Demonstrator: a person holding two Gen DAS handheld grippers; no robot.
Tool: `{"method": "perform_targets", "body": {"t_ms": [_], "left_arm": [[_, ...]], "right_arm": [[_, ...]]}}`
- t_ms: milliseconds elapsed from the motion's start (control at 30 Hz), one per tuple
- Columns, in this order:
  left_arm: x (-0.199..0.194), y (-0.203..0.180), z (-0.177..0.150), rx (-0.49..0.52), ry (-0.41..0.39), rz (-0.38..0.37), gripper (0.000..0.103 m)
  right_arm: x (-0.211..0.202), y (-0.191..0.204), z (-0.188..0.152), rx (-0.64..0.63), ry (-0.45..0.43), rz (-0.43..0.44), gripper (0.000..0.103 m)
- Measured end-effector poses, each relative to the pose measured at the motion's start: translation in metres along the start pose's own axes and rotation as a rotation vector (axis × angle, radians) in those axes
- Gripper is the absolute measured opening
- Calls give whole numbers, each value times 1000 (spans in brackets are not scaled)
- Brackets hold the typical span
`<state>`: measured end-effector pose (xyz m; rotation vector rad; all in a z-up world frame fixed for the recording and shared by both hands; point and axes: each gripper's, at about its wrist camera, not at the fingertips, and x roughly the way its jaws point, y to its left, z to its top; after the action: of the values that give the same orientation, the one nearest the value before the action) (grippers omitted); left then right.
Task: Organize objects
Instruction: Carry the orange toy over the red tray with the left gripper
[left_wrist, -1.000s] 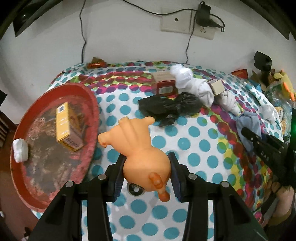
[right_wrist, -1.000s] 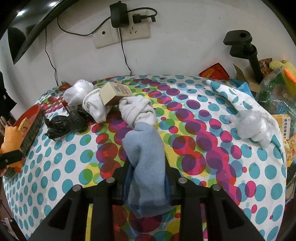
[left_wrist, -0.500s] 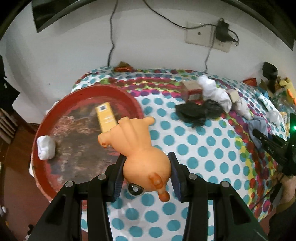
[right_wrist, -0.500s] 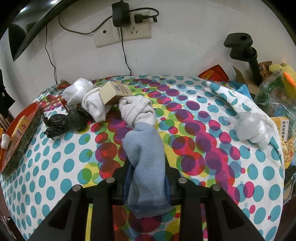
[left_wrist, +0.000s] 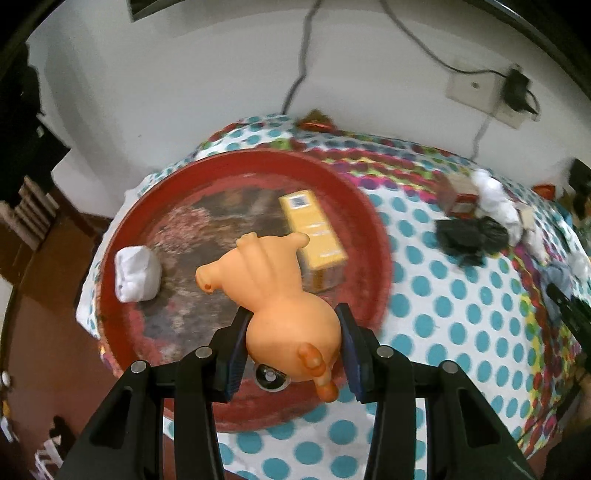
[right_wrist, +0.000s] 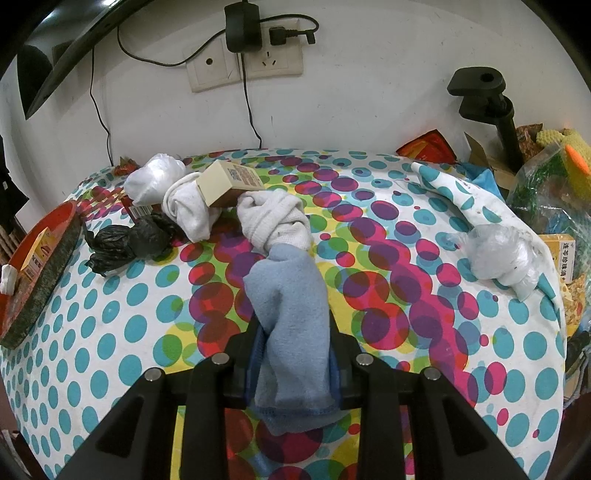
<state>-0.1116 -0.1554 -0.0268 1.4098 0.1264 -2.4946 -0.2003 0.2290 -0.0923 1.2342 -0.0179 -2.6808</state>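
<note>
My left gripper (left_wrist: 291, 336) is shut on an orange rubber pig toy (left_wrist: 273, 291) and holds it above the round red tray (left_wrist: 122, 218). The tray holds a yellow box (left_wrist: 314, 229) and a white lump (left_wrist: 135, 273). My right gripper (right_wrist: 295, 350) is shut on a light blue cloth (right_wrist: 288, 306) over the dotted tablecloth (right_wrist: 110, 332). A rolled white sock (right_wrist: 275, 218) lies just beyond the cloth. The tray's edge (right_wrist: 40, 266) shows at the far left of the right wrist view.
A black plastic bag (right_wrist: 125, 240), white socks (right_wrist: 184, 210), a tan carton (right_wrist: 229, 181) and a red box (left_wrist: 460, 190) sit at the table's back. A knotted clear bag (right_wrist: 498, 254) lies right. Packets and a black clamp (right_wrist: 491, 99) crowd the right edge. Wall sockets with cables (right_wrist: 243, 62) are behind.
My left gripper has carried the pig toy leftward, from over the tablecloth to above the red tray. My right gripper has stayed in place with the blue cloth.
</note>
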Motion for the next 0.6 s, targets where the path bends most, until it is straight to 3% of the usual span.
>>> {"method": "perform_targets", "body": {"t_ms": [267,600], "left_arm": [[11,36,0,-36,19,60,41],[27,68,-4,-75,44,83,41]], "right_arm": [[0,0,0,-6,2,-8,30],[0,3,0,-23,4,-27,30]]}}
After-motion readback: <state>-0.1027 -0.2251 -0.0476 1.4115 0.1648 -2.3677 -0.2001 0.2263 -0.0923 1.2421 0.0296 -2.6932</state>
